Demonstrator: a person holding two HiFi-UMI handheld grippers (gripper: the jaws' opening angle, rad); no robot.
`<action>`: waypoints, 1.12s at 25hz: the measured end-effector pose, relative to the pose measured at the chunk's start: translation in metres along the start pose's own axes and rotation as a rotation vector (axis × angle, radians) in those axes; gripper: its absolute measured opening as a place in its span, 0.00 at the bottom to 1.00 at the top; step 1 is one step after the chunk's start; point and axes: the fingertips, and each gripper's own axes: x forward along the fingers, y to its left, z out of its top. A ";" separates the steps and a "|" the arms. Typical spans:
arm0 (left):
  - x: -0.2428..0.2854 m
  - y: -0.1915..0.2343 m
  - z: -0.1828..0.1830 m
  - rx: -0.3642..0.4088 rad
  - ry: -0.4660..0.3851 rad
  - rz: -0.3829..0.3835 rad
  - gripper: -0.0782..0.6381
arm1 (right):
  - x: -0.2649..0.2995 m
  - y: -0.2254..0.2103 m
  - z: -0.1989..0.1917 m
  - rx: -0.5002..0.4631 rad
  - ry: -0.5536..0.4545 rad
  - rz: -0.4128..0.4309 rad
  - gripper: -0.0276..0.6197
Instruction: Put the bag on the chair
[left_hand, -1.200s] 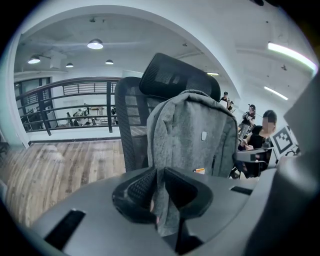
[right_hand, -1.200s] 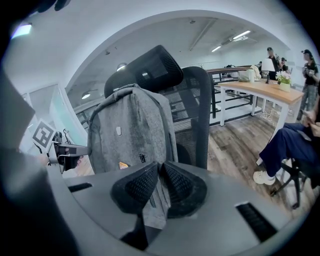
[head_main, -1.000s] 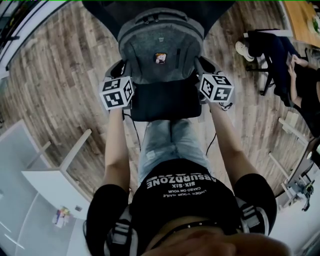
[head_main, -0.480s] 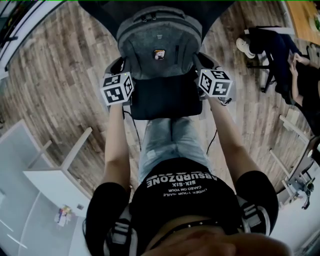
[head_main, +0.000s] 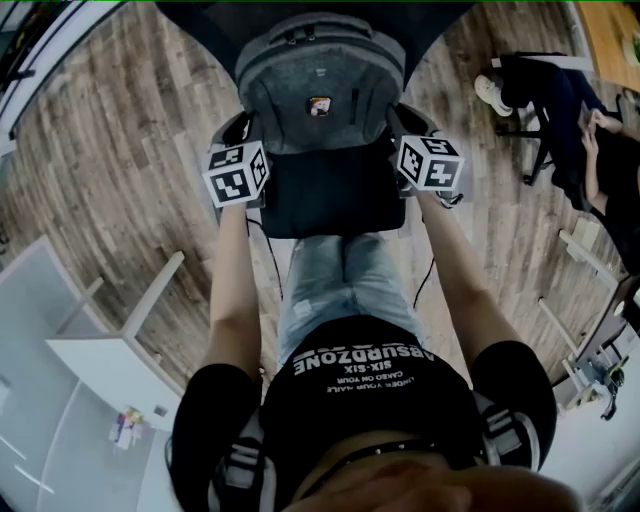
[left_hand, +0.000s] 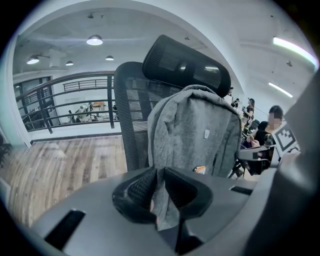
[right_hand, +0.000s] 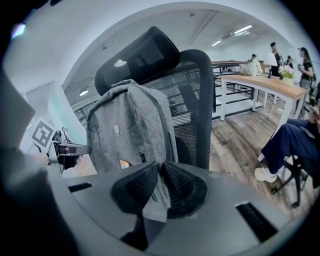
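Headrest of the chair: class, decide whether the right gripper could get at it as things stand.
Probably not: the right gripper is shut on fabric of the bag, though the headrest shows clear above it.

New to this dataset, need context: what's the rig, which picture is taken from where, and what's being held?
There is no robot. A person holds a hand-held two-jaw gripper in each hand. The head view comes from a camera on the person's head, looking steeply down. The marker cubes are parts of the grippers. The other two pictures come from cameras riding on each gripper, looking along its jaws. The left gripper and the right gripper each pinch a fold of the grey bag, one on each side. The bag stands upright against the backrest of a black chair on a wood floor.
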 end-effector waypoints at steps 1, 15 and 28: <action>0.001 0.001 0.000 -0.001 0.001 0.001 0.20 | 0.001 0.000 -0.001 -0.002 0.004 0.000 0.13; 0.013 0.004 -0.016 -0.016 0.043 0.012 0.20 | 0.014 -0.006 -0.018 -0.002 0.059 -0.009 0.13; 0.024 0.007 -0.034 -0.040 0.079 0.020 0.20 | 0.030 -0.012 -0.036 -0.032 0.114 -0.013 0.13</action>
